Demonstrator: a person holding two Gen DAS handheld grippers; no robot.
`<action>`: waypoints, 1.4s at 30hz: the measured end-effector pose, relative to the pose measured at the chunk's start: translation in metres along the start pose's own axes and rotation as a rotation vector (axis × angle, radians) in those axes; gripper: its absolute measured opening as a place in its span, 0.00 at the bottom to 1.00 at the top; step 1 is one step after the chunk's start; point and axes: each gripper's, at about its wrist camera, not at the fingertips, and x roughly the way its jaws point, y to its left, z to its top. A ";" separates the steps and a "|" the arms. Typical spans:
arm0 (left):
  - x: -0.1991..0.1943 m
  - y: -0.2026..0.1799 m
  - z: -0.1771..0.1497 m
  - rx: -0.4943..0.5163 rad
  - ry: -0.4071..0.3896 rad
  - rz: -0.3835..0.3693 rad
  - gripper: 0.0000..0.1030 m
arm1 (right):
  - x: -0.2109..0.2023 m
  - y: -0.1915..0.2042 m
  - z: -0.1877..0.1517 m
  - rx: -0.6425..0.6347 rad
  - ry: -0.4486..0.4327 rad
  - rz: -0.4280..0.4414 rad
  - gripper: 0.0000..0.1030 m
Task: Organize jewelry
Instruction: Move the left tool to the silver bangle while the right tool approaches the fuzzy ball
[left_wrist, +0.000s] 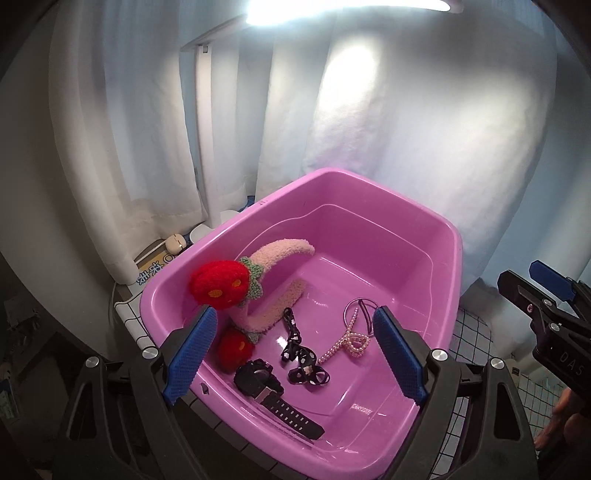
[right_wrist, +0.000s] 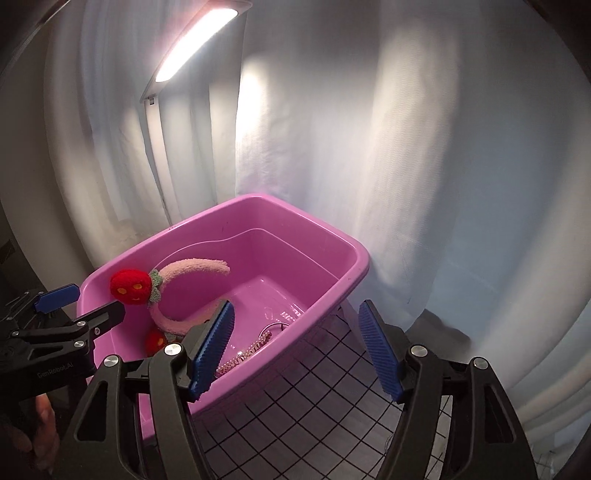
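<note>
White curtains (right_wrist: 369, 147) back a grid-patterned tabletop (right_wrist: 295, 406) — pink tub (left_wrist: 369, 206) on it, left claw (left_wrist: 295, 354) and right claw (right_wrist: 295, 350) released.

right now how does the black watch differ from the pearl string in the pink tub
The black watch is dark, chunky and matte; the pearl string is pale, thin and shiny. The watch lies stretched out nearly straight near the tub's near wall, while the pearl string is looped and tangled, with a metal ring at its far end. Both rest loose on the floor of the pink tub.

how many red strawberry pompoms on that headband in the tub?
2. One red knitted strawberry pompom sits high by the pink plastic tub's left wall; the other lies lower, near the black digital wristwatch. None seem hidden.
</note>
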 end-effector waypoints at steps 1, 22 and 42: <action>-0.003 -0.005 -0.001 0.004 -0.006 -0.013 0.83 | -0.008 -0.007 -0.007 0.017 -0.007 -0.010 0.68; -0.006 -0.185 -0.096 0.328 0.088 -0.326 0.91 | -0.120 -0.189 -0.235 0.520 0.168 -0.322 0.68; 0.116 -0.261 -0.168 0.445 0.280 -0.310 0.91 | -0.019 -0.226 -0.276 0.556 0.256 -0.224 0.68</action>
